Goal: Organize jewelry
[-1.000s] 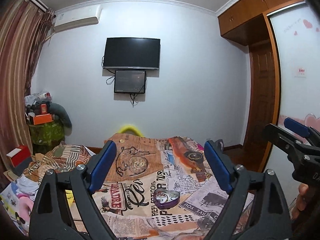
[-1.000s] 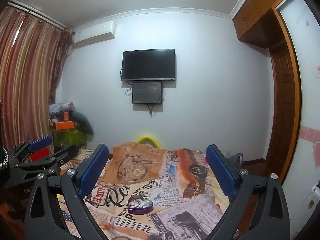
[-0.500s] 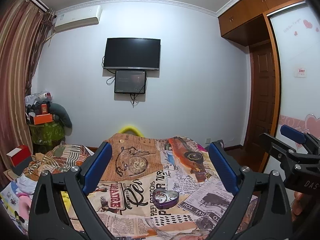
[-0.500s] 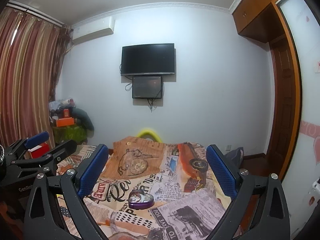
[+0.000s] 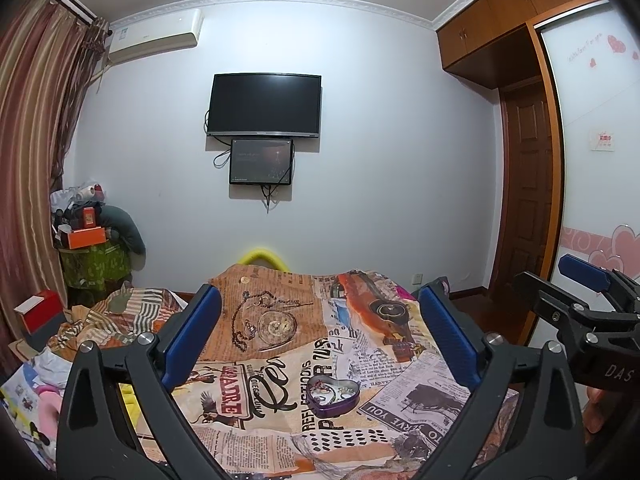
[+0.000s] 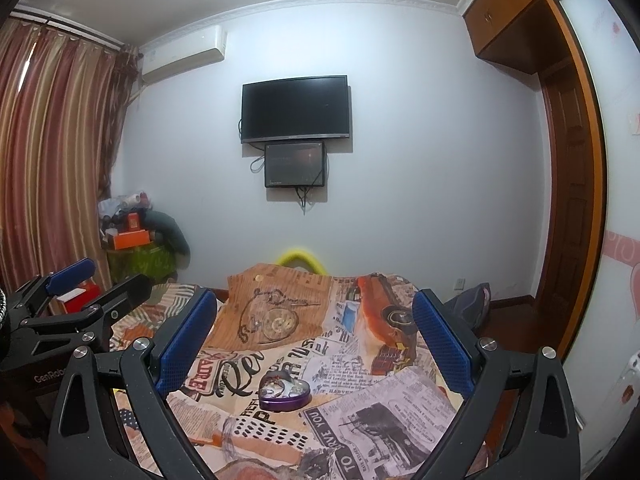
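Here the heart-shaped purple tin (image 5: 334,396) lies open on the bed (image 5: 420,392), on its newspaper-print cover, with small shiny pieces of jewelry (image 5: 332,390) inside; what kind they are is too small to tell. The left gripper (image 5: 320,338) hangs above and short of the tin, jaws spread wide and holding nothing. The right gripper (image 6: 314,338) does the same, jaws wide and empty, just right of the tin's line.

No loose pieces are plain on the cover around the tin, and no lid shows. So this fits either a pause before sorting what is in the tin, or the pieces already gathered into it; the pictures do not settle which. Any move at the tin would call for a slow descent and a narrow pinch, since the pieces are small and the cover is soft.

Compared with a second ago, the left gripper's jaws stand slightly wider, and the right gripper's view has tipped down a little, bringing the tin higher in it.
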### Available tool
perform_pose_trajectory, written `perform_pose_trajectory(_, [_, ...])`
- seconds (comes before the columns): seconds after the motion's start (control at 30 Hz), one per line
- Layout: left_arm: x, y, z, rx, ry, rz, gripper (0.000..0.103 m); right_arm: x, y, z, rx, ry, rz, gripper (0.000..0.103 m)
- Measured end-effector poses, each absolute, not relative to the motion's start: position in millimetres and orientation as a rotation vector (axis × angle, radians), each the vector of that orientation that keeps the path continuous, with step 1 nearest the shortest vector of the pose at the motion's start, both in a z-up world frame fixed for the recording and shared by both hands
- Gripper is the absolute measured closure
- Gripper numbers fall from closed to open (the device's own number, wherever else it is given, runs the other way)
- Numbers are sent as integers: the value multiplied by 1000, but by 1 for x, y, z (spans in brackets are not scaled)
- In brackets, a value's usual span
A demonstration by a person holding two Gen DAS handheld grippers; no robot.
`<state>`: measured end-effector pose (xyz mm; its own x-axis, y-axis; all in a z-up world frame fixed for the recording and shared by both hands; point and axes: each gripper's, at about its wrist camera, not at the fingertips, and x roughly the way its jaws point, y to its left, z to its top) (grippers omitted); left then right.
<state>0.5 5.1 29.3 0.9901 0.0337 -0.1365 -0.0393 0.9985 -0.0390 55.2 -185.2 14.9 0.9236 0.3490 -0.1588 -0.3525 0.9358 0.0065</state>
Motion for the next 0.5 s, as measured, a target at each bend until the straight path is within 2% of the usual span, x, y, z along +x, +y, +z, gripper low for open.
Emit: perform_pose_trajectory(0.5, [3,9,28,-60,153,29,3,58,-187,17,-16,180,371,6])
